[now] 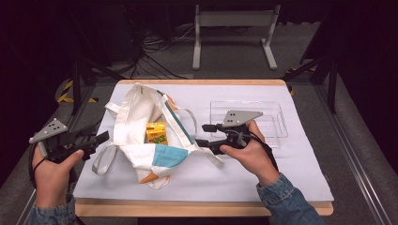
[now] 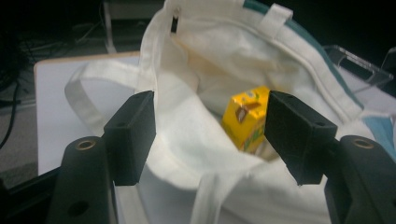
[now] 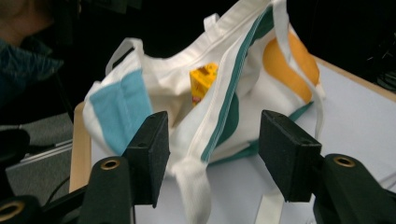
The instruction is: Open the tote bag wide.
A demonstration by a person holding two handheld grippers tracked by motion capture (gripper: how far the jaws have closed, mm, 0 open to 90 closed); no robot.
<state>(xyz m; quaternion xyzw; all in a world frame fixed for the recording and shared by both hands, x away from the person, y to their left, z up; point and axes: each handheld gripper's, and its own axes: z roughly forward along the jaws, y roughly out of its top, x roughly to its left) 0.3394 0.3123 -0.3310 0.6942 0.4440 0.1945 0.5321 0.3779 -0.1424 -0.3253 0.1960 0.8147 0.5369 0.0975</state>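
A white cloth tote bag (image 1: 141, 126) with teal, light-blue and orange patches lies open on the table. Inside its mouth sits a yellow juice carton (image 1: 156, 132), also seen in the left gripper view (image 2: 245, 116) and the right gripper view (image 3: 201, 83). My left gripper (image 1: 101, 139) is held at the bag's left side, open, with the bag's rim and a strap (image 2: 93, 88) in front of its jaws. My right gripper (image 1: 202, 136) is open just right of the bag, its jaws either side of a bag handle (image 3: 194, 186) without touching it.
A clear plastic tray (image 1: 272, 123) stands on the white table cover (image 1: 300, 173) behind the right hand. Beyond the table's far edge are a metal stand's legs (image 1: 232, 21) and cables on the floor. Bare cover lies in front of the bag.
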